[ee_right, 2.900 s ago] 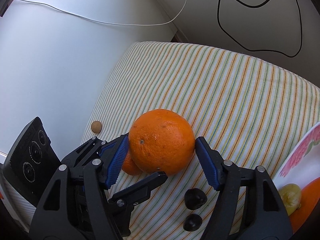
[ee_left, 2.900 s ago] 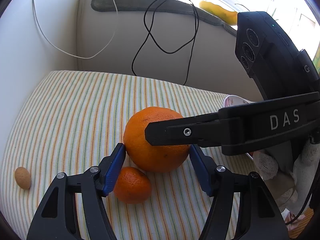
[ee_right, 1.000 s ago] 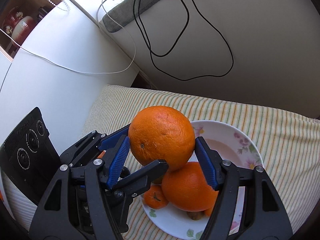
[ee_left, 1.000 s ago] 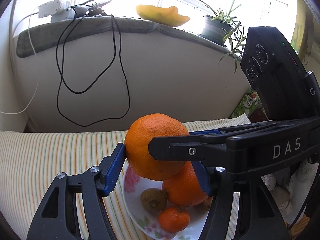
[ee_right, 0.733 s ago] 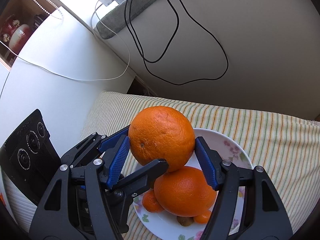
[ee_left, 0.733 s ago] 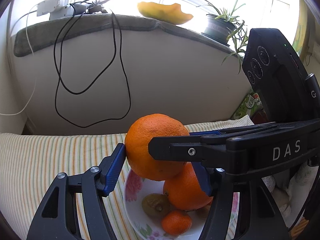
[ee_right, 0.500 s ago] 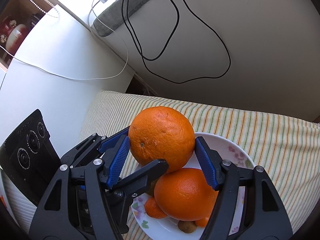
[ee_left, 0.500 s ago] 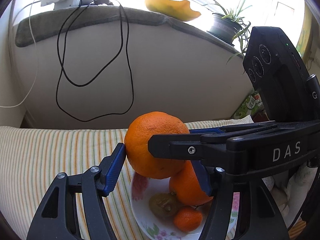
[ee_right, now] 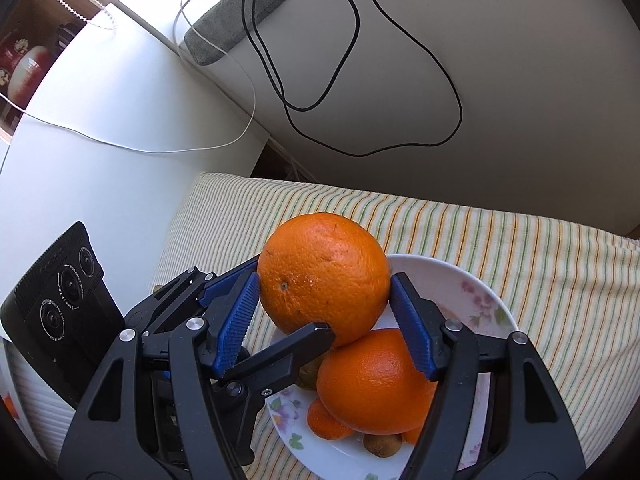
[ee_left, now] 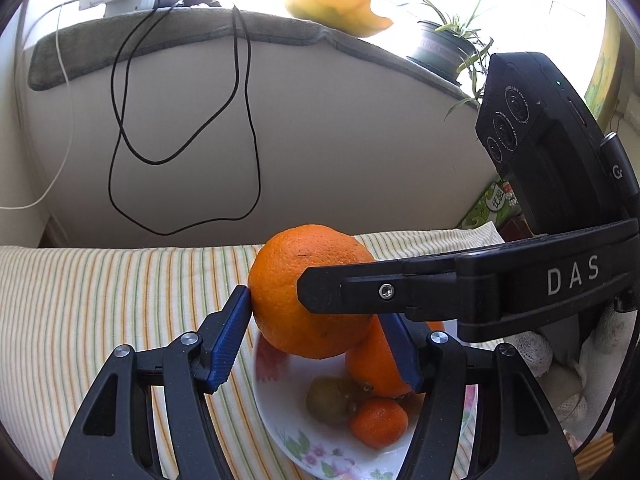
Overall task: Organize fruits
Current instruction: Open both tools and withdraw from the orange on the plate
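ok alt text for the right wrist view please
Both grippers clamp one large round orange from crossing sides, right gripper and left gripper, just above a white floral plate on striped cloth, holding another big orange.

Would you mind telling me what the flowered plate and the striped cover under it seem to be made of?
The plate looks like glazed ceramic or porcelain: glossy white with printed flowers and a smooth, thin rim. The striped cover looks like soft woven fabric: matte, fine coloured stripes, and it sags over rounded edges.
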The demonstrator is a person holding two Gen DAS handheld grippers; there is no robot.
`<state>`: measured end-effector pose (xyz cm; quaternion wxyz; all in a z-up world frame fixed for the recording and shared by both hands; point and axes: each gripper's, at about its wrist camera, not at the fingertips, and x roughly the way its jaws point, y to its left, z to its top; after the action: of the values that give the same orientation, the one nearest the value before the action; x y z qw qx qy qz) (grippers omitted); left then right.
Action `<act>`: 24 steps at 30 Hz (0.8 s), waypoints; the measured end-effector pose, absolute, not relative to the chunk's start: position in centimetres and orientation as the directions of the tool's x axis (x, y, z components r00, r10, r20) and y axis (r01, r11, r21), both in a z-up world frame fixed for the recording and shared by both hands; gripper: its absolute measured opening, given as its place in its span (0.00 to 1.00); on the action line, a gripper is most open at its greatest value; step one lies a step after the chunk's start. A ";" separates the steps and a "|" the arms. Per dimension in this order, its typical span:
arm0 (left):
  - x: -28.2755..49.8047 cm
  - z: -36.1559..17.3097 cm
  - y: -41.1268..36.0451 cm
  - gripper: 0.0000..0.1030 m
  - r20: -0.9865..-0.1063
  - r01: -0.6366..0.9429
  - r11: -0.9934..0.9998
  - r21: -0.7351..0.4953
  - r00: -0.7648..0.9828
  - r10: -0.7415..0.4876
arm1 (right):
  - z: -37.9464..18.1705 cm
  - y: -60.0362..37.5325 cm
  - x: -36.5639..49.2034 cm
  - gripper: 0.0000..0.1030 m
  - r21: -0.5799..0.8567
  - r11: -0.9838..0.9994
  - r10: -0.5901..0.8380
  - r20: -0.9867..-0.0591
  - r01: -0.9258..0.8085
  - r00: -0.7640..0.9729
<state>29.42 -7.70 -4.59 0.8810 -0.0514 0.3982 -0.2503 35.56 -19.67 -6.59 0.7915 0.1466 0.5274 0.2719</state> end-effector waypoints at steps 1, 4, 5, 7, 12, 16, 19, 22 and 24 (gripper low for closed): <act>29.5 -4.7 -7.8 0.62 -0.677 0.400 0.866 -0.299 0.551 -0.488 | -6.8 -19.8 35.5 0.68 0.525 0.807 0.588 -0.755 -0.269 0.289; 29.1 -5.0 -8.1 0.62 -0.680 0.416 0.863 -0.285 0.547 -0.488 | -7.0 -19.8 34.9 0.68 0.515 0.813 0.579 -0.764 -0.271 0.284; 29.1 -5.1 -8.0 0.63 -0.684 0.415 0.863 -0.287 0.543 -0.488 | -7.0 -19.8 34.6 0.68 0.505 0.817 0.572 -0.769 -0.277 0.287; 29.3 -5.2 -7.8 0.63 -0.689 0.406 0.860 -0.309 0.528 -0.496 | -6.9 -19.6 34.3 0.68 0.482 0.823 0.560 -0.776 -0.298 0.289; 29.4 -5.1 -7.7 0.63 -0.694 0.397 0.868 -0.297 0.535 -0.482 | -6.4 -19.4 34.1 0.68 0.468 0.829 0.552 -0.773 -0.306 0.313; 29.2 -4.3 -7.4 0.64 -0.685 0.398 0.871 -0.290 0.549 -0.479 | -5.2 -19.4 33.7 0.68 0.432 0.842 0.531 -0.767 -0.323 0.360; 28.6 -3.9 -7.1 0.64 -0.681 0.398 0.873 -0.282 0.557 -0.474 | -4.4 -19.6 33.4 0.74 0.423 0.847 0.526 -0.760 -0.324 0.383; 28.0 -3.4 -7.0 0.64 -0.677 0.396 0.878 -0.271 0.570 -0.466 | -4.0 -19.8 33.1 0.74 0.419 0.849 0.523 -0.753 -0.323 0.399; 27.4 -3.0 -6.9 0.64 -0.673 0.392 0.880 -0.269 0.577 -0.463 | -3.9 -20.0 32.8 0.74 0.418 0.849 0.523 -0.750 -0.323 0.405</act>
<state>27.43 -6.86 -3.01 0.8868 -0.0452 0.3916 -0.2412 32.77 -19.98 -3.94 0.8318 0.1037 0.4823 0.2543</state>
